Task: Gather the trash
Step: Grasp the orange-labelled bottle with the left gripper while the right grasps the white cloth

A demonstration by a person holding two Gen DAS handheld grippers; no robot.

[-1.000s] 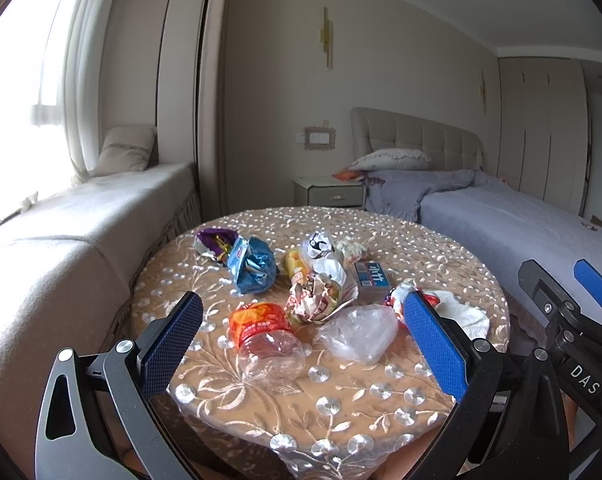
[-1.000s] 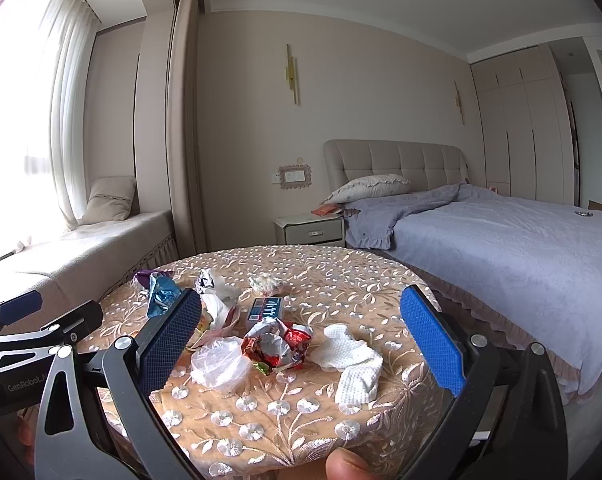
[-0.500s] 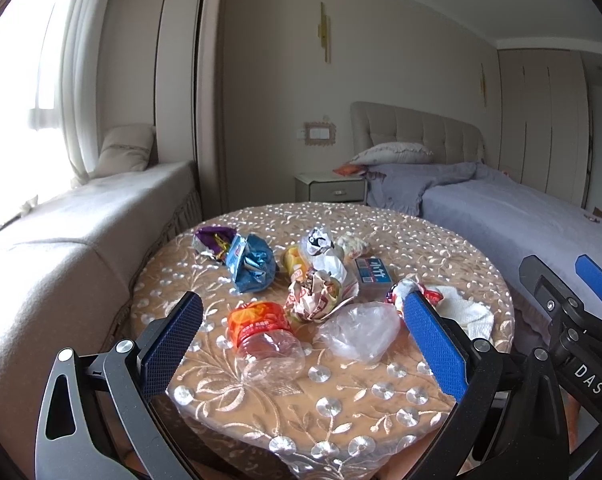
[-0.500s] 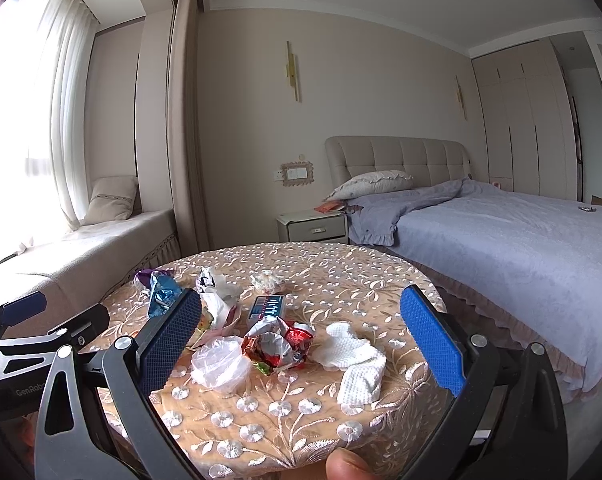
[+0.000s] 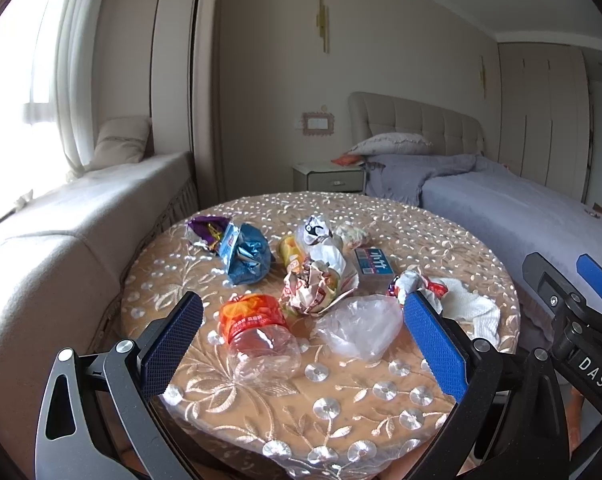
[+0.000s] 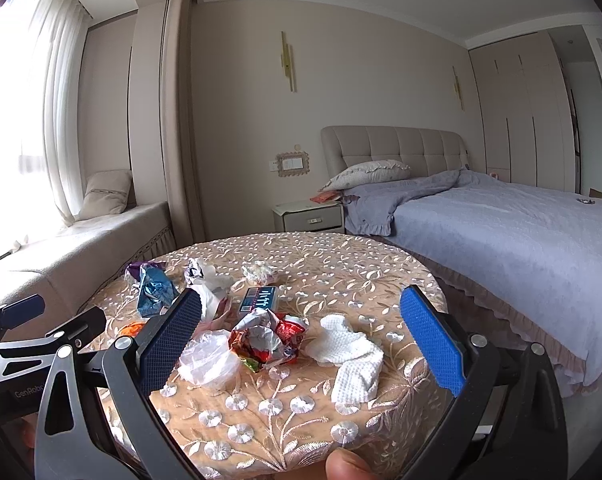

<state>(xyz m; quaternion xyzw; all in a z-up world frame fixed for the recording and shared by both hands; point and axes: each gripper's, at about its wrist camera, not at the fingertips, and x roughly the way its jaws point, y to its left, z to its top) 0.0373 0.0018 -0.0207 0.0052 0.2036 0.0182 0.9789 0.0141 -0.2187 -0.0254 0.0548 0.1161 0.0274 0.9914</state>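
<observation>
The round table (image 5: pixel 441 240) wears a tan cloth with white embroidered flowers. The crushed bottle (image 5: pixel 257 334) has an orange label, and at its 11 o'clock lies a shiny blue wrapper (image 5: pixel 247 258). The bed cover (image 6: pixel 521 232) is lilac.

A bed (image 6: pixel 521 232) with a pillow (image 6: pixel 365 172), a nightstand (image 6: pixel 309 216) beside it, a window seat (image 5: pixel 81 208) and wardrobe (image 6: pixel 529 112).

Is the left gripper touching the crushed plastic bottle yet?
Apart. The left wrist view shows the left gripper open, both fingers clear of the crushed plastic bottle.
</observation>
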